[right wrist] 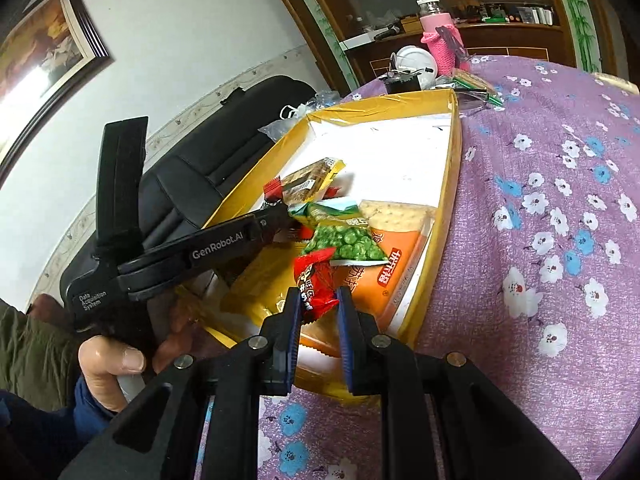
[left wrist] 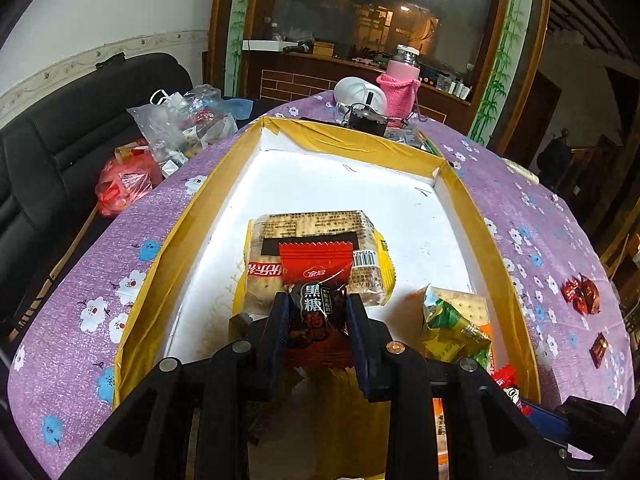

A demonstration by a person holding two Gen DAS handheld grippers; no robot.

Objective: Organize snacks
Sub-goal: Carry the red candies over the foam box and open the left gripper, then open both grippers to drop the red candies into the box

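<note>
a: what's the left gripper (left wrist: 318,306) doing?

b: its blue fingers (left wrist: 280,320) are pinching a dark red-and-black candy packet (left wrist: 316,280) by its sides. the packet stands upright between them, its red crimped top poking forward, held above the inside of the yellow-rimmed tray (left wrist: 200,216).

a: and what's under it?

b: just past the fingertips lies a clear cracker pack (left wrist: 316,232) on the white tray floor. to the right of it, nearer the tray's right wall, sits a green snack bag (left wrist: 452,320) leaning over another pack of crackers.

a: the right gripper (right wrist: 318,304)?

b: its fingers (right wrist: 292,320) are closed on a small red wrapper (right wrist: 316,280), crumpled, held over the near corner of the tray (right wrist: 448,216). right beyond it are the green pea bag (right wrist: 348,240) and an orange cracker pack (right wrist: 384,276), both lying in the tray. the left gripper's black body (right wrist: 192,256) reaches in from the left, held by a hand (right wrist: 108,364).

a: anything outside the tray?

b: on the purple flowered desk (left wrist: 560,240), well apart to the right, a shiny red wrapped sweet (left wrist: 582,290) and a small brown one (left wrist: 599,349). at the far end a pink bottle (left wrist: 400,84) stands beside a white lid-like thing (left wrist: 356,90). plastic bags (left wrist: 180,124) sit on the black sofa (left wrist: 60,160) to the left.
</note>
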